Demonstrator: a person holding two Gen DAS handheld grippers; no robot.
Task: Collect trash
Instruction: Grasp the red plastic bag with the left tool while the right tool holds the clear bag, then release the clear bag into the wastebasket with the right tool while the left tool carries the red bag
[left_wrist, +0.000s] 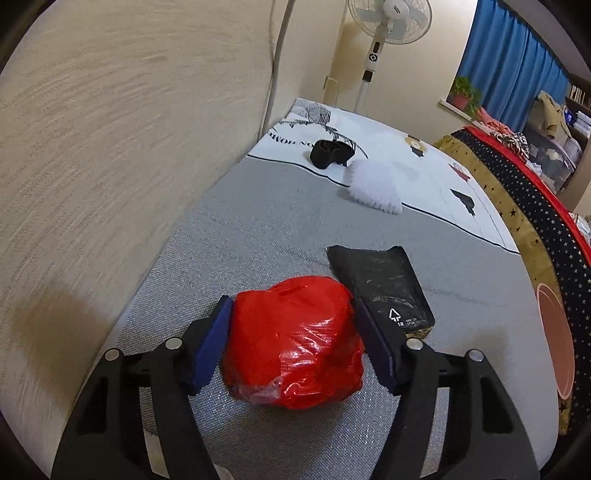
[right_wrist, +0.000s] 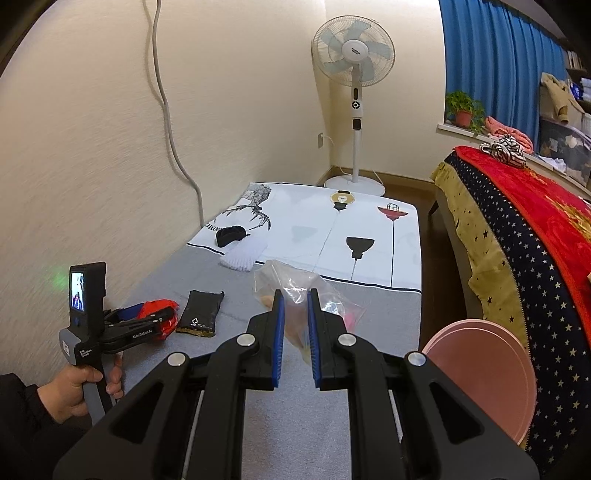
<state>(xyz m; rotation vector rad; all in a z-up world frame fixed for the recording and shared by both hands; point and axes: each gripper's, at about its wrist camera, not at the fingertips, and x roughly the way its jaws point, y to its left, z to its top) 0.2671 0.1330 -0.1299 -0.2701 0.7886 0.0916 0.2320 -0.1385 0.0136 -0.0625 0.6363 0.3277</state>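
Observation:
A crumpled red plastic bag (left_wrist: 295, 339) lies on the grey table cover (left_wrist: 258, 221). My left gripper (left_wrist: 291, 302) has a blue pad against each of its sides. A flat black packet (left_wrist: 384, 288) lies just right of it, touching the right finger. In the right wrist view a hand holds the left gripper (right_wrist: 147, 314) low at the left, with the red bag (right_wrist: 162, 306) in it and the black packet (right_wrist: 201, 312) beside it. My right gripper (right_wrist: 295, 295) is shut on a clear plastic bag (right_wrist: 280, 277) with orange and pink bits inside, held above the table.
A white bristly brush (left_wrist: 373, 184) and a small black item (left_wrist: 328, 151) lie farther back on the white printed cloth. A wall runs close along the left. A pink round bin (right_wrist: 484, 373) stands right of the table, beside a bed with a red blanket (right_wrist: 517, 206). A standing fan (right_wrist: 354, 55) is in the corner.

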